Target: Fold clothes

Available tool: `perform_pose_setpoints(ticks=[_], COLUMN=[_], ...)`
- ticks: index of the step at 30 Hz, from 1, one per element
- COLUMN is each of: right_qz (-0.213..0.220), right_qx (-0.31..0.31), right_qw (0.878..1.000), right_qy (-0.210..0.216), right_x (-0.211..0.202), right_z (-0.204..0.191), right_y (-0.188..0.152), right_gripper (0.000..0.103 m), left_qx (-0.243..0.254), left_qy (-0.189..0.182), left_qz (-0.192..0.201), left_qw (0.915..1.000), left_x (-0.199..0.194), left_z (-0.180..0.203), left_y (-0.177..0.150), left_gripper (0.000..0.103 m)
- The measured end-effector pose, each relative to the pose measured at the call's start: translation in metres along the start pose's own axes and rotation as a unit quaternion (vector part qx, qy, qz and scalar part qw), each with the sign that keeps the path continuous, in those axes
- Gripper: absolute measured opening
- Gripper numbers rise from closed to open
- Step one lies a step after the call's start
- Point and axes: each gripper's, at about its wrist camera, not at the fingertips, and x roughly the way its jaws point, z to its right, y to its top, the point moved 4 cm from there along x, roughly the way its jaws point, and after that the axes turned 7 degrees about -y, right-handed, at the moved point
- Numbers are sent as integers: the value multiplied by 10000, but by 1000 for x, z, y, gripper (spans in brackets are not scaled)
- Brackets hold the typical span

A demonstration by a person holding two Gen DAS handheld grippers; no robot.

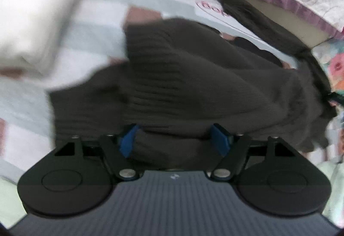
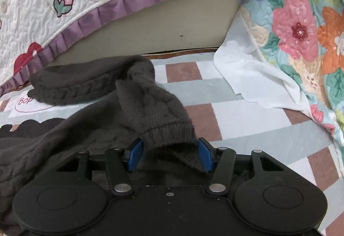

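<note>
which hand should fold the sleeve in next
Right. The right tongs straddle the sleeve cuff, which lies out on the checked sheet. The left tongs straddle the sweater body, away from it.

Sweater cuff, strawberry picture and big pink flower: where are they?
sweater cuff (image 2: 169, 134): right wrist view, ribbed end of the sleeve between the fingers.
strawberry picture (image 2: 64, 0): right wrist view, middle of the pink berry.
big pink flower (image 2: 297, 30): right wrist view, its dark red centre.
</note>
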Motion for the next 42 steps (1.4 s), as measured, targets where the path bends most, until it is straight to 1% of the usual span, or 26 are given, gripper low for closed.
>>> perform_pose_setpoints(ticks=[1, 2, 3, 4, 6, 8, 10, 15, 16, 17, 18, 19, 21, 22, 23, 24, 25, 26, 27, 28, 31, 33, 34, 37, 41, 42], right_qz=[-20, -40, -42, -13, 43, 91, 148, 330, 382, 434, 486, 538, 642, 694, 746, 798, 849, 901, 953, 977, 933, 943, 944, 908, 863, 860], right_qx=[-87, -174, -265, -363, -536, -624, -683, -635, -607, -579, -550, -522, -465, -436, -408, -379, -351, -322, -294, -300, -381, -308, -254, -218, -174, -156], right_qw=[9999, 9998, 9996, 9992, 9985, 9980, 9976, 9973, 9973, 9972, 9971, 9969, 9965, 9962, 9959, 9955, 9951, 9947, 9942, 9939, 9941, 9945, 9947, 9953, 9961, 9962], right_qy=[-47, -94, -128, -135, -137, -42, -19, -134, -157, -179, -202, -224, -270, -292, -315, -337, -360, -382, -405, -421, -395, -351, -332, -267, -79, -33], right_x=[1, 1, 2, 1, 0, -1, 2, 14, 13, 11, 10, 9, 7, 6, 4, 3, 2, 1, 0, -1, 1, 0, 0, 4, 3, 2], right_z=[-1, -2, -3, -4, -7, -10, -13, -10, -6, -3, 1, 4, 12, 15, 19, 22, 26, 30, 33, 35, 32, 32, 33, 32, 34, 34], right_y=[-1, -2, -3, -3, -3, -4, -3, 6, 9, 12, 16, 19, 25, 28, 31, 35, 38, 41, 44, 46, 42, 40, 38, 33, 24, 22], right_gripper=[60, 60, 60, 60, 60, 62, 66, 68, 55, 36, 15, 13, 11, 11, 11, 10, 10, 10, 10, 10, 10, 11, 11, 11, 13, 13], left_qx=[-98, 67, 292, 480, 676, 994, 1213, 1278, 1280, 1271, 1208, 1139, 903, 831, 783, 869, 1001, 1103, 1196, 1280, 1466, 1565, 1736, 2264, 2946, 3003], left_qy=[-63, 230, 495, 619, 644, 802, 926, 968, 1042, 1110, 1145, 1157, 901, 826, 760, 741, 723, 711, 696, 670, 530, 556, 654, 869, 1113, 1175], left_qz=[-16, 87, 170, 272, 557, 866, 1140, 1622, 1689, 1752, 1794, 1821, 1691, 1647, 1594, 1485, 1312, 1100, 807, 616, 299, 150, 135, 195, 324, 323], left_qw=[9999, 9997, 9982, 9966, 9941, 9880, 9817, 9737, 9717, 9700, 9696, 9698, 9773, 9794, 9812, 9823, 9836, 9852, 9871, 9876, 9873, 9860, 9825, 9700, 9486, 9460], left_x=[4, 6, 6, 5, -4, -15, -23, -34, -37, -40, -46, -51, -58, -58, -57, -54, -47, -39, -28, -20, -2, 7, 10, 18, 28, 33], left_z=[0, 6, 12, 19, 30, 42, 50, 55, 55, 55, 52, 50, 45, 44, 42, 42, 42, 41, 41, 42, 45, 49, 54, 66, 82, 81], left_y=[0, -3, -5, -7, -8, -6, 1, 25, 31, 37, 40, 43, 46, 45, 42, 37, 30, 22, 15, 8, -7, -12, -15, -20, -25, -23], left_gripper=[49, 29, 1, 0, 0, 0, 0, 0, 0, 0, 0, 0, 0, 3, 4, 12, 31, 46, 66, 66, 66, 68, 70, 70, 70, 70])
